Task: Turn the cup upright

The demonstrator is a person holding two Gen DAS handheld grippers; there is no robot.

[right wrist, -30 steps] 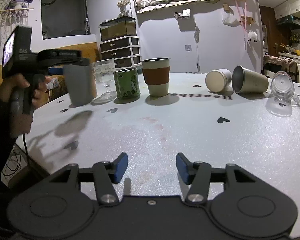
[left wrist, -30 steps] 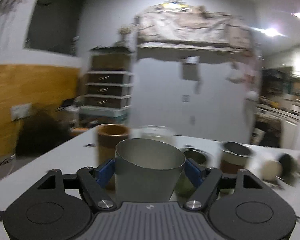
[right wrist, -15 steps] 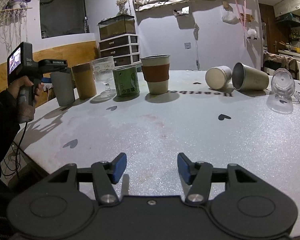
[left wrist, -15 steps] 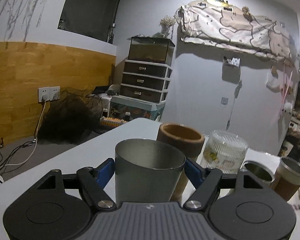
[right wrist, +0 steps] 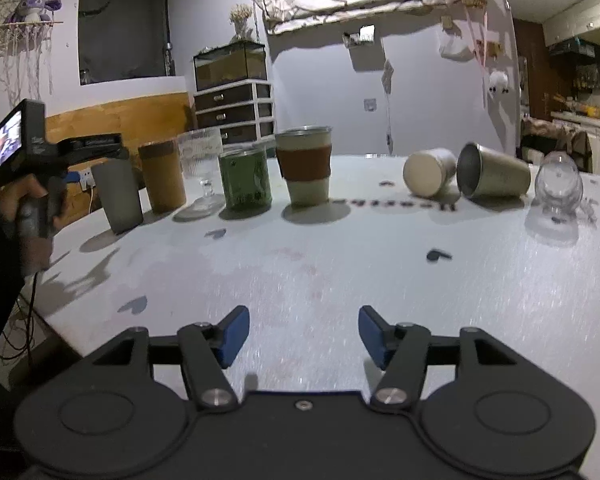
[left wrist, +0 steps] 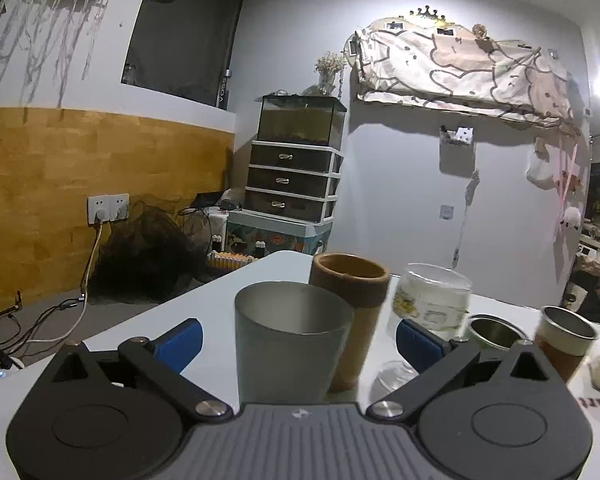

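- My left gripper (left wrist: 296,340) has its jaws spread wide, and the grey cup (left wrist: 290,344) stands upright on the table (right wrist: 340,264) between the blue pads (left wrist: 178,342), a clear gap on each side. I judge this cup as set down and released.
- The risk here is in backing out: if I drag the left gripper sideways instead of straight back, a pad could clip the grey cup's wall and tip it, since it looks light and tapers to a narrow foot.
- Just beyond the fingertips, a little to the right, stands the brown cup (left wrist: 350,320), seemingly very close to the grey one. Any nudge forward could knock one into the other.
- Further right of the fingers, the ribbed glass (left wrist: 430,304) sits on a thin stem; I would expect it to topple first in a chain knock.
- My right gripper (right wrist: 302,336) is also spread apart and holds nothing, hovering low over bare table.
- Ahead and to the right of its fingers, three cups lie on their sides: the white cup (right wrist: 428,172), the steel cup (right wrist: 492,176) and the clear glass (right wrist: 558,182).
- White and steel appear to touch, so grabbing one may set the other rolling toward the far edge.
- The clear glass could slip in the pads if I squeeze it off-centre.
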